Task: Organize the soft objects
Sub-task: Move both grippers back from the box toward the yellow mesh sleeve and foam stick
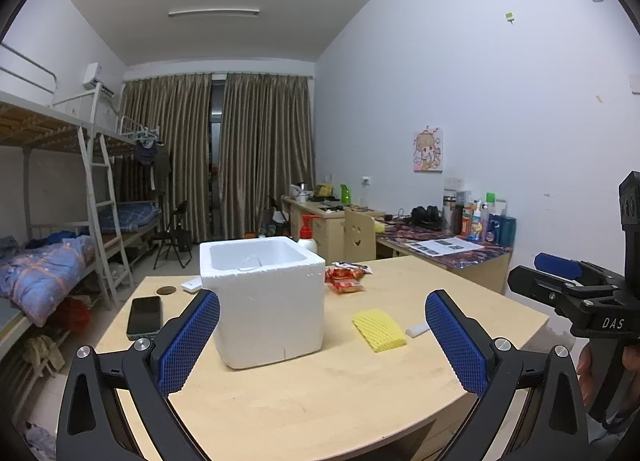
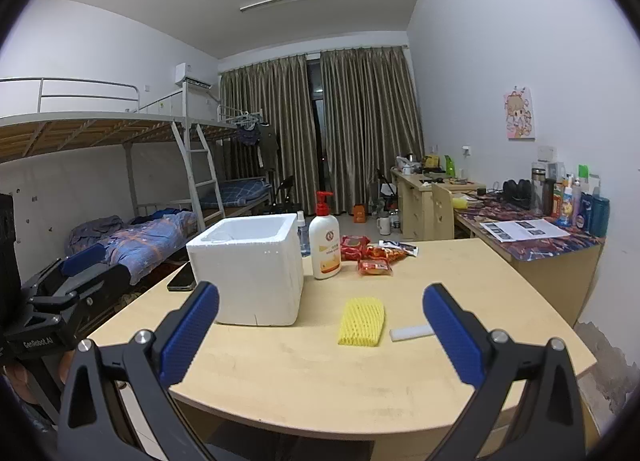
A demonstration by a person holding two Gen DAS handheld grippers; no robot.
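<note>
Soft things lie out on the table [image 2: 460,281], none gathered yet. Going left to right: a phone [image 2: 182,281] sits at the table's left edge, out of the way; the white foam box [image 2: 248,273] stands open-topped, likely the place to collect things; a lotion bottle [image 2: 325,245] stands just behind it; the yellow foam net [image 2: 362,321] lies flat, with a white foam strip [image 2: 410,332] just beside it. Left hand-held gripper [image 1: 322,337] and right hand-held gripper [image 2: 320,335] both hover spread wide, empty, lined up for a first pick.
</note>
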